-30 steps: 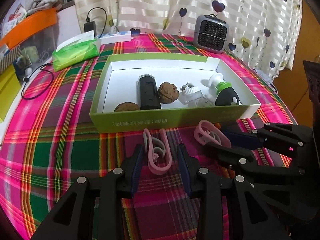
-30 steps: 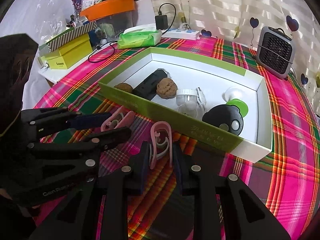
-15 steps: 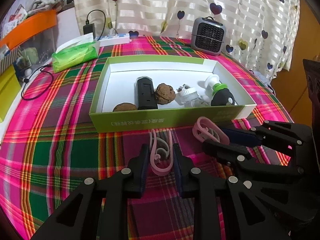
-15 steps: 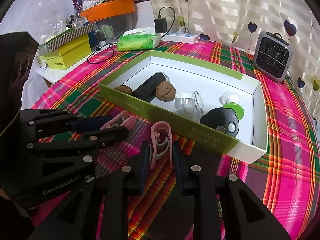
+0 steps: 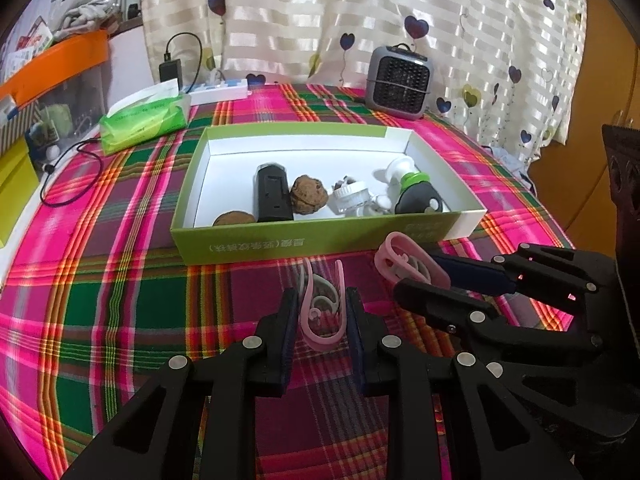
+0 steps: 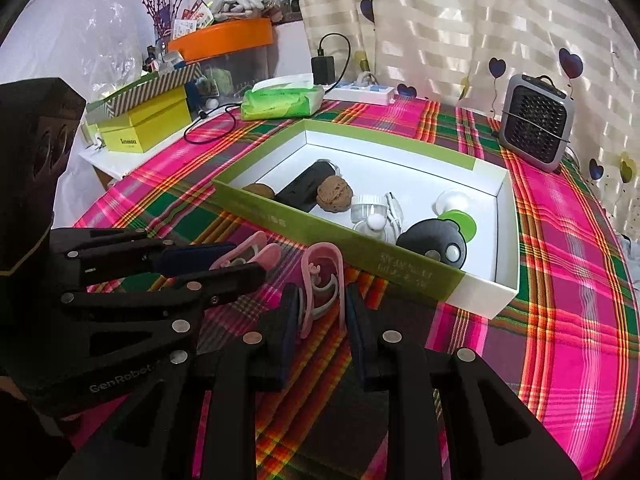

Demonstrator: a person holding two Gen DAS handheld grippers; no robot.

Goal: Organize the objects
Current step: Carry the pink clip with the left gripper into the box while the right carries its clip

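Tools are both gripping pink plastic loop clips: left tool [image 5: 322, 308], jaws just closed, is pinching one clip [image 5: 320, 312]; right tool [image 6: 322, 304] is clamping the other pink clip [image 6: 322, 280]. Both are sitting just before the near wall of the green-and-white cardboard box [image 5: 280, 244] on the plaid-clothed bench [image 5: 100, 280]; bare cloth is lying open at left.

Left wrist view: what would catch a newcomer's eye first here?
Probably the loud pink-and-green plaid tablecloth. On it sits a green box holding small odds and ends. In front of the box each black gripper clamps a pink clip: the left gripper at bottom centre, the right gripper beside it.
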